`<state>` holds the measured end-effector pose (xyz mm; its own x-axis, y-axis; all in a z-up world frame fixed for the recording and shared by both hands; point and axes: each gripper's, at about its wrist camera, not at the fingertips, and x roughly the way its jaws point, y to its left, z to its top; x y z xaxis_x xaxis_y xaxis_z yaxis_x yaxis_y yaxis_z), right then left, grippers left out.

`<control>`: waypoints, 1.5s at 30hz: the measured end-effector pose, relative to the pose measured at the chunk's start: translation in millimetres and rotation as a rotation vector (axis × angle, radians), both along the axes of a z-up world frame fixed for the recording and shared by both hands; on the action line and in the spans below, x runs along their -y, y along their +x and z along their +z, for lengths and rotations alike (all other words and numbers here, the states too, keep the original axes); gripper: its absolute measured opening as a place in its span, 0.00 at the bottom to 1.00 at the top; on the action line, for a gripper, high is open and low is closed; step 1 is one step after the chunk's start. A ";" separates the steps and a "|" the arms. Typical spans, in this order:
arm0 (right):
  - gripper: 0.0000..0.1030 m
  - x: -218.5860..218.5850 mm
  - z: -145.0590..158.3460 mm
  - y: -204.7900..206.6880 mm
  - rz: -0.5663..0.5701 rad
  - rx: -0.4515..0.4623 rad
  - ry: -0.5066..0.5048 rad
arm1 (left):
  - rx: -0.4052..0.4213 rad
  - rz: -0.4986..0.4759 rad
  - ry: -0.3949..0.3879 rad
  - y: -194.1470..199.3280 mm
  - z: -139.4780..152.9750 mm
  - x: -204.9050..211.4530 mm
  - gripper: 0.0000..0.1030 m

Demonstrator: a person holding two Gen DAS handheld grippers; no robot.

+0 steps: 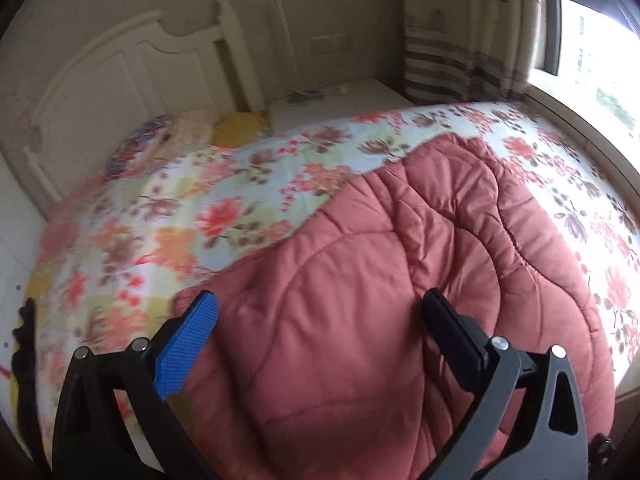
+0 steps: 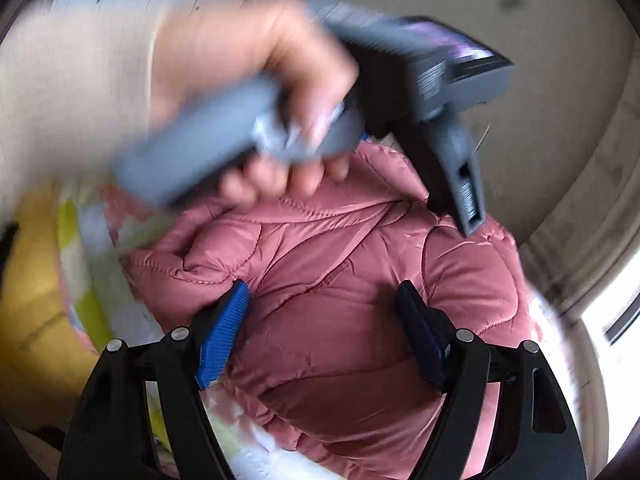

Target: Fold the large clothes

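A dusty-pink quilted padded jacket (image 1: 380, 280) lies bunched on a floral bedspread (image 1: 200, 208), toward the bed's near right part. My left gripper (image 1: 320, 300) hangs just over it, jaws wide apart, with nothing pinched between the blue pad and the black one. In the right wrist view the same jacket (image 2: 340, 340) fills the middle. My right gripper (image 2: 323, 288) stands open above it, pads clear of the fabric. Beyond it a person's hand (image 2: 256, 80), blurred, holds the grey handle of the left gripper, whose finger (image 2: 468, 200) points down at the jacket's far edge.
A white headboard (image 1: 120, 92) and pillows (image 1: 160, 140) sit at the bed's far left. A white nightstand (image 1: 340, 104), a striped curtain (image 1: 460, 40) and a bright window (image 1: 592, 60) stand behind. The bed's edge runs along the right.
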<state>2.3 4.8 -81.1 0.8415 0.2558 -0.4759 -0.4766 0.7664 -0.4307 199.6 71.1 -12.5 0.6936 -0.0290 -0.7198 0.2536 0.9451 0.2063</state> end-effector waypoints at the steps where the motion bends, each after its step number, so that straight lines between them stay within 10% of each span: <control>1: 0.72 -1.8 -0.6 1.4 -0.003 -0.001 -0.001 | 0.016 0.003 -0.002 -7.2 5.6 -1.0 0.98; 6: 0.72 -1.7 -1.9 -8.4 -0.015 0.013 0.000 | 0.010 0.050 0.076 -20.1 -22.1 -8.7 0.98; 12: 0.68 20.4 18.3 -21.8 0.059 -0.062 0.058 | 0.016 0.050 -0.113 -12.2 -57.9 -43.8 0.98; 20: 0.53 106.9 34.4 3.3 -0.057 -0.146 0.327 | 0.087 0.062 -0.125 -22.5 -63.3 -41.9 0.98; 24: 0.53 99.6 8.4 8.4 -0.060 -0.107 0.248 | 0.104 0.069 -0.099 -24.1 -63.6 -38.7 0.98; 32: 0.51 130.3 62.5 30.0 -0.076 -0.070 0.340 | 0.104 0.075 -0.115 -23.8 -63.9 -42.1 0.98; 37: 0.47 134.0 16.2 74.0 -0.072 -0.200 0.341 | 0.108 0.081 -0.121 -25.8 -64.2 -42.5 0.98; 45: 0.47 147.5 62.8 108.0 -0.095 -0.145 0.308 | 0.118 0.087 -0.134 -27.0 -63.6 -43.1 0.98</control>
